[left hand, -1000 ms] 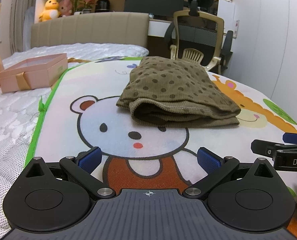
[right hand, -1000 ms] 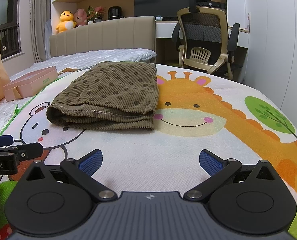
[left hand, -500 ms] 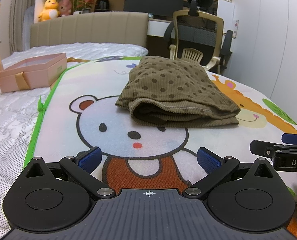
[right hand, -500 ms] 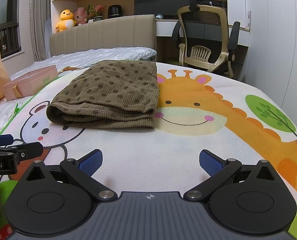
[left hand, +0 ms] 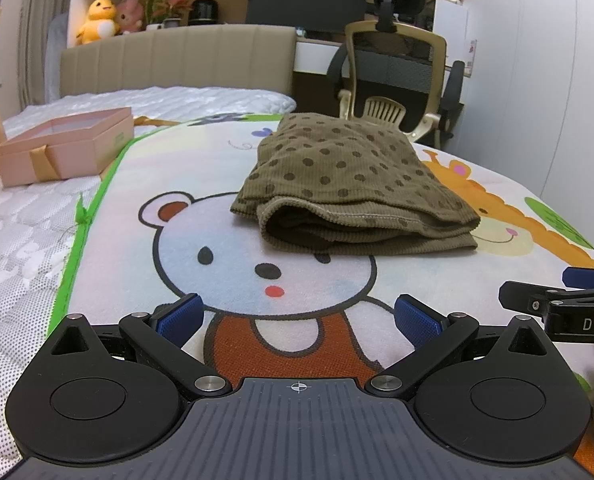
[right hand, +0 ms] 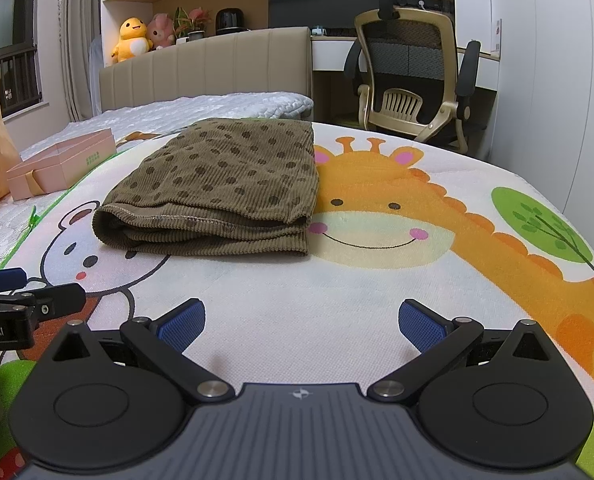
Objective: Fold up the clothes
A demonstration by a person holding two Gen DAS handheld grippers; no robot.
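Brown dotted cloth (left hand: 349,196) lies folded on the cartoon mat (left hand: 225,264), across the bear's ear and the giraffe's cheek, well ahead of both tools. Its inner layers are hidden in the fold. Left gripper (left hand: 297,316) and right gripper (right hand: 301,318) hover over the mat with fingers spread wide, holding nothing. Since a second ago nothing has visibly moved. Beside the mat, a pink box (left hand: 65,152) is partly cut off.

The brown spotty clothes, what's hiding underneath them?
The folded brown spotty garment lies on the cartoon mat, covering part of the bear's head and the edge of the giraffe's face. Whatever else the mat shows beneath it is covered.
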